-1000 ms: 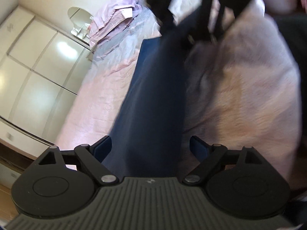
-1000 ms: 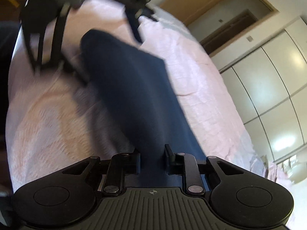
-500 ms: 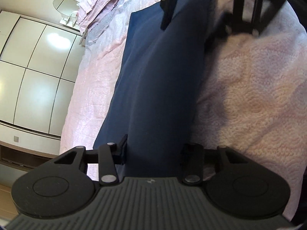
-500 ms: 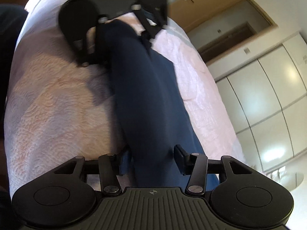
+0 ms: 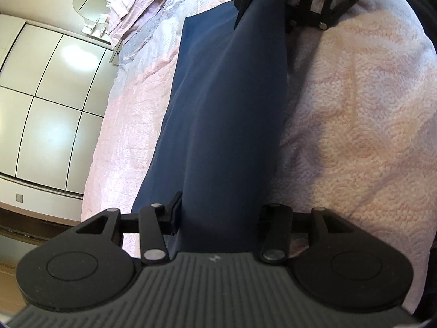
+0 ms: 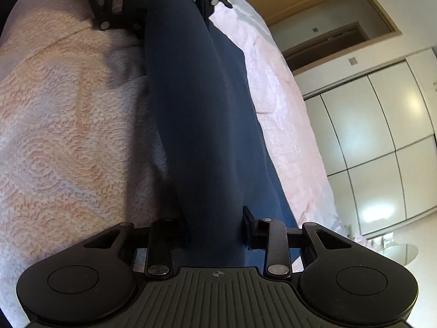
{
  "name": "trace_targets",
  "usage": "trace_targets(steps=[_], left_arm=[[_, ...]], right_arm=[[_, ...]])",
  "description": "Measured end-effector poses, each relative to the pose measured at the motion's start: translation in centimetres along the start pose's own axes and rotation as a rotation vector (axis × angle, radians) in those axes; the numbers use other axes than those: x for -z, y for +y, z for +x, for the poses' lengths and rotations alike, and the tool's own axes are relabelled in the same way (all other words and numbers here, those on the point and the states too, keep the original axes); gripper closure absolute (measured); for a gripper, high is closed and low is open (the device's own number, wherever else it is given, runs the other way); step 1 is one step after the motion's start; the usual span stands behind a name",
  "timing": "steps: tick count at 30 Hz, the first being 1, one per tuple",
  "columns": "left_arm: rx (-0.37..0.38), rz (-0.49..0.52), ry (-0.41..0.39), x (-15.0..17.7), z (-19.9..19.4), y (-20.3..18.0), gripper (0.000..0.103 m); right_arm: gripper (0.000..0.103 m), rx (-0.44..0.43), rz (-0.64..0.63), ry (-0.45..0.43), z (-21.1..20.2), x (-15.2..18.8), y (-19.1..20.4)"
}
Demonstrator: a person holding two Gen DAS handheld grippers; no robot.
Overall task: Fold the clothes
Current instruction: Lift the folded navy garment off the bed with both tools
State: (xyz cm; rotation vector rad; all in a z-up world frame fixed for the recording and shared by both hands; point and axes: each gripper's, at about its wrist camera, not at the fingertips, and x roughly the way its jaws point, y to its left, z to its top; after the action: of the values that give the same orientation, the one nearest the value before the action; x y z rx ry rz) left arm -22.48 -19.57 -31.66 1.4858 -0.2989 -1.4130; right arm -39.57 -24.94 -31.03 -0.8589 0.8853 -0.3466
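1. Bed (image 5: 368, 125) with pink textured cover fills most of both views and serves as the folding surface.
2. White wardrobe doors (image 5: 46, 104) at left of the left wrist view, right edge of the right wrist view; background only.
3. Navy garment (image 5: 226, 114) runs as a long band from bottom centre to top centre in both views. Part lies flat on the bed toward the wardrobe; the near strip is lifted and stretched between the two tools, probably to keep the fold edge straight.
4. Pile of pale pink clothes (image 5: 136, 2) upper left, left wrist view, well apart from the navy piece.
5. Left gripper (image 5: 221, 216) bottom centre: clenched on one end of the navy strip.
6. Right gripper (image 6: 215, 224) bottom centre: jaws closed on the opposite end; each tool appears at the top of the other's view.
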Motion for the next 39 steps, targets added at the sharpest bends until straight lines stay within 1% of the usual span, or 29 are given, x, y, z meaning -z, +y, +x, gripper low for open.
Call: trace_targets(steps=[3,7,9,10,12,15,16,19,21,22,24,26,28,29,31,32,36,37,38,39], left_arm=[[-0.005,0.017,0.0,0.1,-0.2,-0.3,0.058],[-0.014,0.032,-0.005,0.4,-0.7,-0.8,0.067],[-0.019,0.04,-0.009,0.4,-1.0,-0.9,0.068],[-0.021,0.044,-0.011,0.4,-1.1,-1.0,0.07],[-0.02,0.033,-0.007,0.2,-2.0,-0.2,0.071],[-0.003,0.006,-0.032,0.0,-4.8,1.4,0.071],[0.01,0.006,-0.04,0.0,-5.2,1.5,0.071],[0.044,0.067,-0.024,0.1,-4.3,-1.0,0.07],[0.066,0.108,-0.012,0.1,-3.7,-2.6,0.07],[0.06,0.107,-0.013,0.2,-3.7,-2.8,0.07],[0.045,0.102,-0.016,0.4,-3.7,-3.1,0.07],[0.04,0.092,-0.021,0.6,-3.7,-3.1,0.07],[0.038,0.107,-0.02,0.5,-3.6,-3.1,0.07],[0.034,0.117,-0.018,0.5,-3.7,-3.4,0.07],[0.028,0.13,-0.018,0.4,-3.4,-3.4,0.07],[0.027,0.129,-0.019,0.4,-3.4,-3.5,0.07],[0.029,0.123,-0.025,0.4,-3.1,-3.3,0.069],[0.032,0.123,-0.026,0.4,-3.1,-3.2,0.068],[0.034,0.122,-0.026,0.4,-3.0,-3.1,0.068],[0.036,0.121,-0.027,0.4,-3.0,-3.0,0.068]], right_arm=[[0.073,-0.009,0.028,0.005,-0.6,0.3,0.2],[0.073,-0.016,0.068,0.009,-2.0,0.5,0.2],[0.081,-0.015,0.104,0.006,-2.5,0.5,-0.2],[0.081,-0.014,0.12,0.005,-2.8,0.4,-0.3],[0.082,-0.007,0.115,0.007,-3.4,0.0,-0.6],[0.082,-0.012,0.119,-0.016,-5.2,-0.3,-1.1],[0.082,-0.013,0.12,-0.024,-5.9,-0.4,-1.3],[0.082,-0.019,0.123,-0.045,-7.6,-0.7,-1.8],[0.082,-0.063,0.114,-0.025,-7.0,0.3,-0.1],[0.081,-0.086,0.107,-0.01,-6.5,0.6,0.8],[0.079,-0.058,0.109,-0.002,-6.9,0.6,1.8],[0.078,-0.049,0.172,-0.003,-7.6,0.5,1.5],[0.075,-0.036,0.231,0.008,-8.5,0.6,1.3],[0.074,-0.031,0.231,0.017,-8.9,0.7,1.5],[0.068,-0.019,0.228,0.039,-10.0,1.0,2.2],[0.068,-0.014,0.234,0.051,-10.6,1.1,2.6],[0.066,-0.027,0.398,0.073,-13.0,2.7,2.5],[0.062,-0.036,0.443,0.073,-13.6,2.8,2.4],[0.059,-0.035,0.45,0.07,-14.0,2.7,2.5],[0.046,-0.026,0.431,0.062,-14.7,2.4,2.8]])
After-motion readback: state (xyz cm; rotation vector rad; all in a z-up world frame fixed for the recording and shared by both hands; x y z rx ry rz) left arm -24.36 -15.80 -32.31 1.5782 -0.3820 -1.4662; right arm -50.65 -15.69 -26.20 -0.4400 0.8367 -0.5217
